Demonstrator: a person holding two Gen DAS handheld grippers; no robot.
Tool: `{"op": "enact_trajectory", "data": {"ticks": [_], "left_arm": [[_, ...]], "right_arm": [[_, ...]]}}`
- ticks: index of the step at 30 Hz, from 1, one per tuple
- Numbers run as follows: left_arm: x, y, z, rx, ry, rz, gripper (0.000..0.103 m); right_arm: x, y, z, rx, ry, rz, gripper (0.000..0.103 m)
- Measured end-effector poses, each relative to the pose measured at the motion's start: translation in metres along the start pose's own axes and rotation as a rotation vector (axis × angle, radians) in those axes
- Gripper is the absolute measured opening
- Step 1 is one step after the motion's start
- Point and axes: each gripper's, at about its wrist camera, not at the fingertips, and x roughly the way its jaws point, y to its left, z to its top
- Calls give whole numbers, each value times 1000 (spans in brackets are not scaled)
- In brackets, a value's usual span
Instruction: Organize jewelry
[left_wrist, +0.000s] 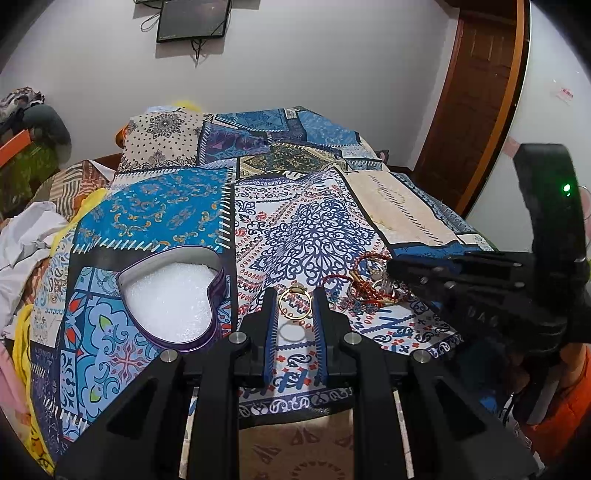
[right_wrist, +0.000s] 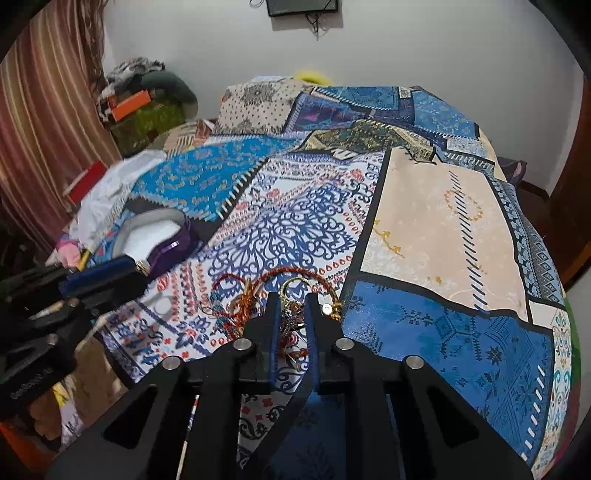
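My left gripper (left_wrist: 294, 303) is closed on a gold ring (left_wrist: 294, 304) and holds it above the patterned cloth, with the ring's shadow below it. A purple heart-shaped tin (left_wrist: 173, 295) lined with white foam lies open to its left; it also shows in the right wrist view (right_wrist: 162, 240). A tangle of red thread bracelets and gold pieces (left_wrist: 369, 286) lies to the right. My right gripper (right_wrist: 291, 306) stands over that pile (right_wrist: 280, 291), its jaws around a gold hooped piece (right_wrist: 293, 291). Whether they grip it is unclear.
The patchwork blue bedspread (right_wrist: 424, 229) covers a bed. Crumpled white cloth and clothes (left_wrist: 26, 236) lie at the left edge. A wooden door (left_wrist: 476, 96) stands at the right and a dark screen (left_wrist: 192, 18) hangs on the wall.
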Motion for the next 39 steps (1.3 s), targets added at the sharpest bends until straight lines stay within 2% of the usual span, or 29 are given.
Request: {"op": "enact_trajectory", "data": {"ticks": [9, 15, 19, 25, 28, 35, 36, 39], "left_arm": [[-14, -7, 1, 12, -26, 4, 17], [-20, -10, -1, 17, -29, 4, 17], [-22, -8, -3, 17, -29, 10, 17], [-18, -2, -3, -2, -21, 14, 17], [-15, 0, -3, -5, -15, 9, 17], [-9, 1, -5, -9, -4, 2, 17], [-9, 1, -5, -9, -4, 2, 17], [-10, 2, -3, -11, -8, 4, 17]], "right_arm": [[-28, -2, 2, 3, -55, -10, 5], [-22, 2, -1, -1, -8, -25, 9], [-9, 2, -1, 12, 32, 7, 9], [6, 6, -4, -10, 78, -3, 9], [7, 9, -7, -39, 82, -22, 16], [8, 9, -10, -62, 72, -22, 17], [8, 8, -10, -55, 70, -16, 17], [5, 7, -12, -40, 64, 2, 6]]}}
